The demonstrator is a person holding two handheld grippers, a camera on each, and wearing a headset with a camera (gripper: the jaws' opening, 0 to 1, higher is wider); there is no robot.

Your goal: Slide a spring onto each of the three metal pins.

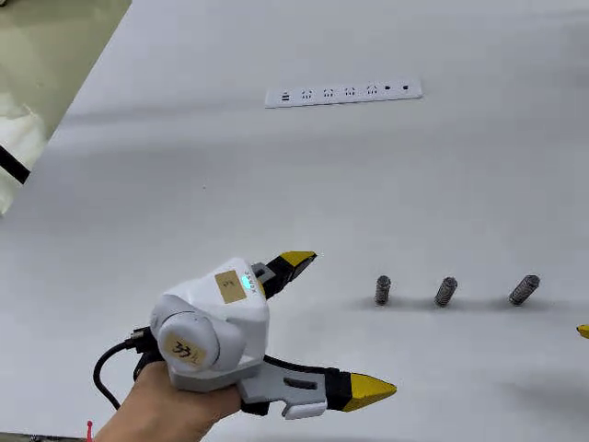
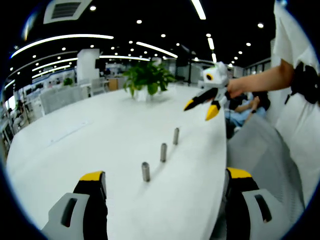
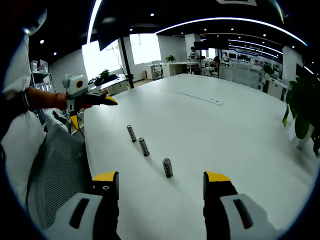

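Status: all three positions look sleeved.
- First spring (image 1: 383, 290), second spring (image 1: 445, 292) and third spring (image 1: 524, 289) are seen standing in a row on the desk (image 1: 276, 184), apart from one another, at about 3 o'clock from the left claw (image 1: 339, 324).
- First and second are upright. Third is tilted toward 1 o'clock.
- Coils are plainly read in the head view and the right gripper view. In the left gripper view the same three are rendered as smooth posts, probably from blur.
- Pins are hidden inside the coils, so full seating cannot be confirmed.
- Left claw: jaws are spread wide and nothing is held. It is parked near 7 o'clock in the head view, short of the row.
- Right claw (image 2: 200, 110): jaws are likewise spread and nothing is gripped. It is lined up on the row from the opposite end.
- Power strip (image 1: 343, 92) is at 12 o'clock, well apart and not involved.

Judgement: the task is taken as done or nearly done. Only the third spring's lean is worth a check.
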